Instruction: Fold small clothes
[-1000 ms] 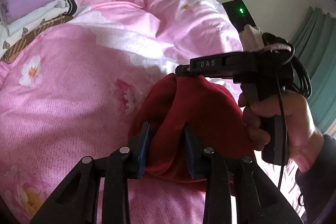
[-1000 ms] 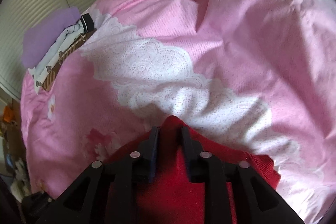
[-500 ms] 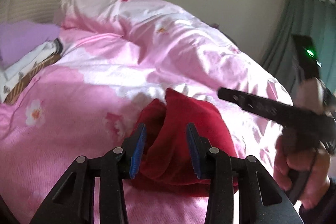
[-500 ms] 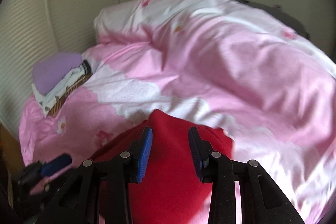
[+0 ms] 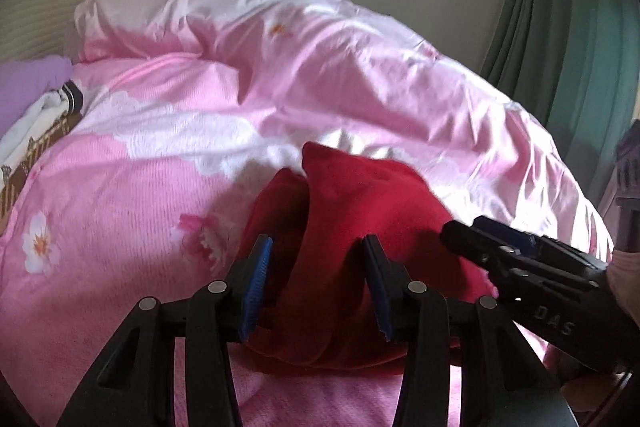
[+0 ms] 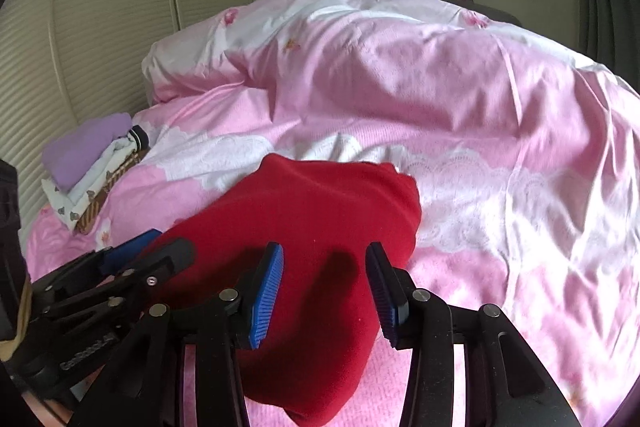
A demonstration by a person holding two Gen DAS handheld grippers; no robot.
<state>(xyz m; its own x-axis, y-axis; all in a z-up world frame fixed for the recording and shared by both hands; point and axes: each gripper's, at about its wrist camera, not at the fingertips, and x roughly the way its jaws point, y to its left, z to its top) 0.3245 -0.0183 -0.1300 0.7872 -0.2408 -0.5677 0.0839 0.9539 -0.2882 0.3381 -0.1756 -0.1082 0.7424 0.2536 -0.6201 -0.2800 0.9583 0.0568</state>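
A folded red garment (image 5: 360,211) lies on the pink floral duvet (image 5: 140,195); it also shows in the right wrist view (image 6: 312,227). My left gripper (image 5: 316,267) is open, its blue-padded jaws apart just above the garment's near left edge, holding nothing. My right gripper (image 6: 324,275) is open and empty above the garment's near right part. The right gripper also shows at the right of the left wrist view (image 5: 500,247). The left gripper also shows at the lower left of the right wrist view (image 6: 152,251).
A stack of folded clothes (image 6: 92,167), purple on top, lies at the duvet's far left by the ribbed headboard (image 6: 80,27). The duvet bulges high at the back (image 6: 400,59). A green curtain (image 5: 568,39) hangs at the right.
Both grippers have let go of the red garment, opened and drawn back. The garment now lies folded on the duvet.
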